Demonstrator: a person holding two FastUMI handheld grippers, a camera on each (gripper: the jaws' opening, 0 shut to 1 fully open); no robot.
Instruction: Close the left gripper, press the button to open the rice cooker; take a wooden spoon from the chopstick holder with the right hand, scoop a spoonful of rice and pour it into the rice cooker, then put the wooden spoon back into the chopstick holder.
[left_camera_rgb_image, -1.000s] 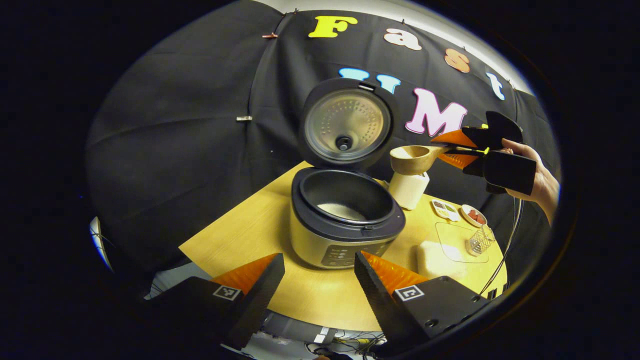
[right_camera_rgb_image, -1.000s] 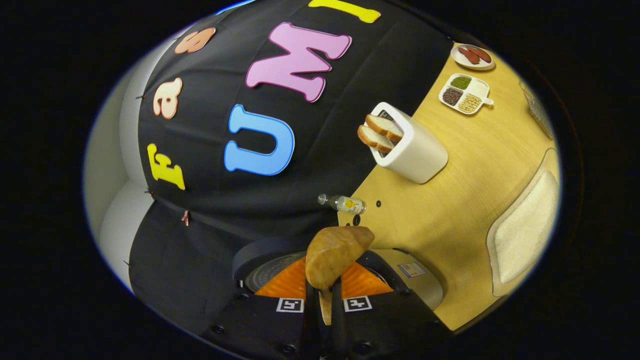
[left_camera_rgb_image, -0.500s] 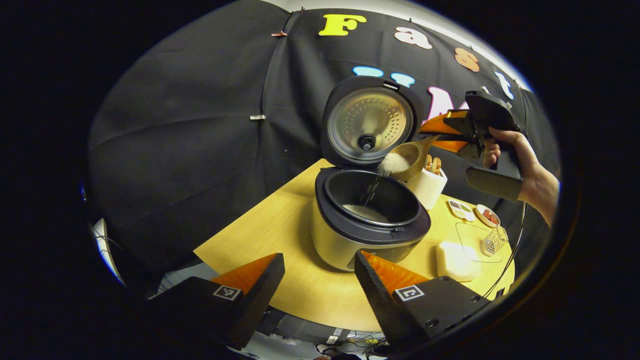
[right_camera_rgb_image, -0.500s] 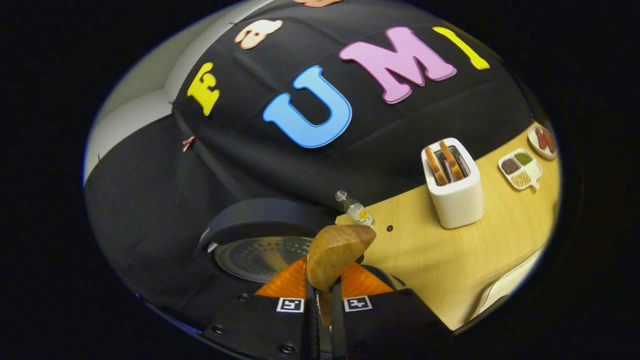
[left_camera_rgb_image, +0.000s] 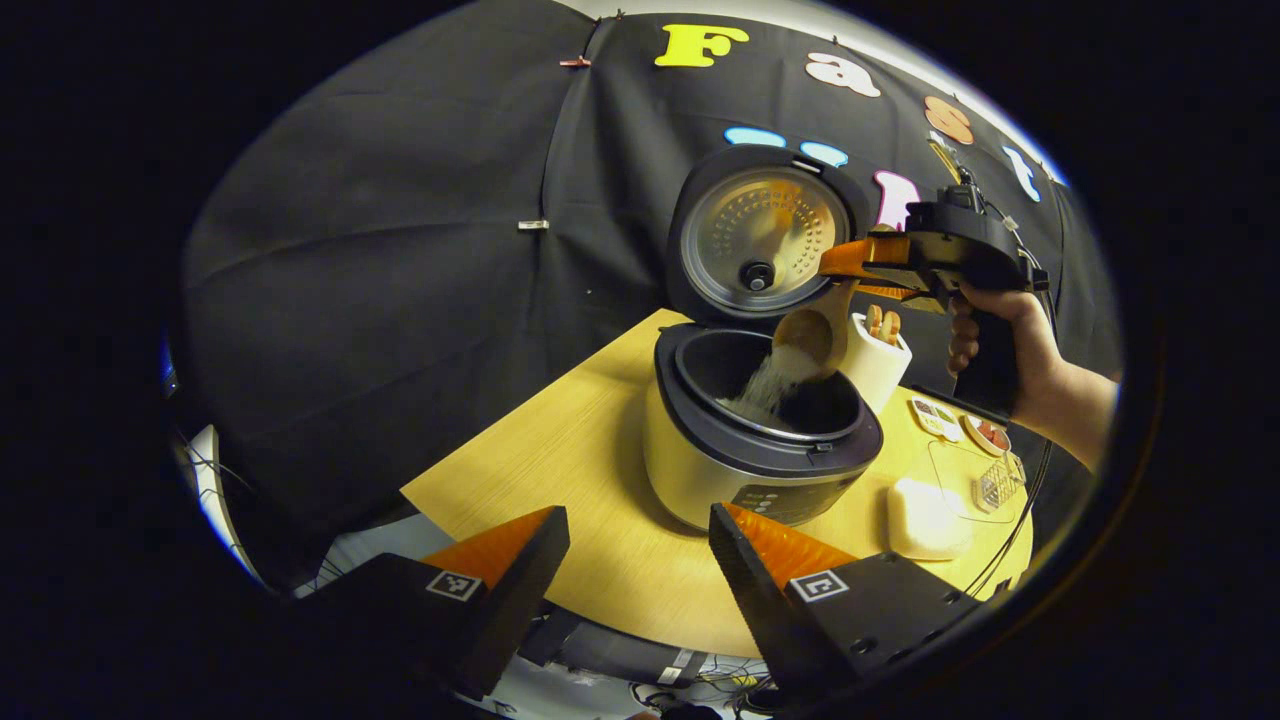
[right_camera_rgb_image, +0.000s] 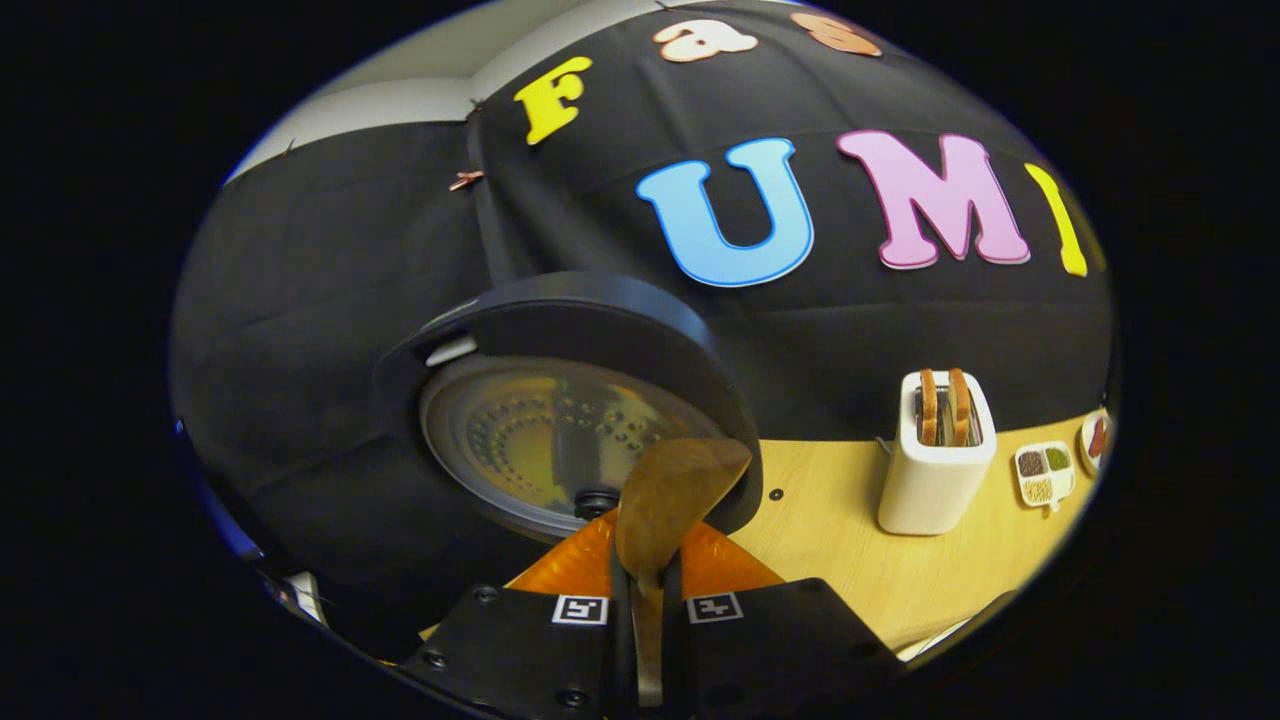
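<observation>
R tongs clamped on wooden spoon tipping rice into open rice cooker; L tongs apart.

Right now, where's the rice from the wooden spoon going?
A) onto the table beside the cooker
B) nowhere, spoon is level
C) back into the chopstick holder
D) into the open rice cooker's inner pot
D: in the left gripper view the wooden spoon, clamped in the right gripper, is tipped over the open rice cooker and a stream of rice falls into its inner pot.
</observation>
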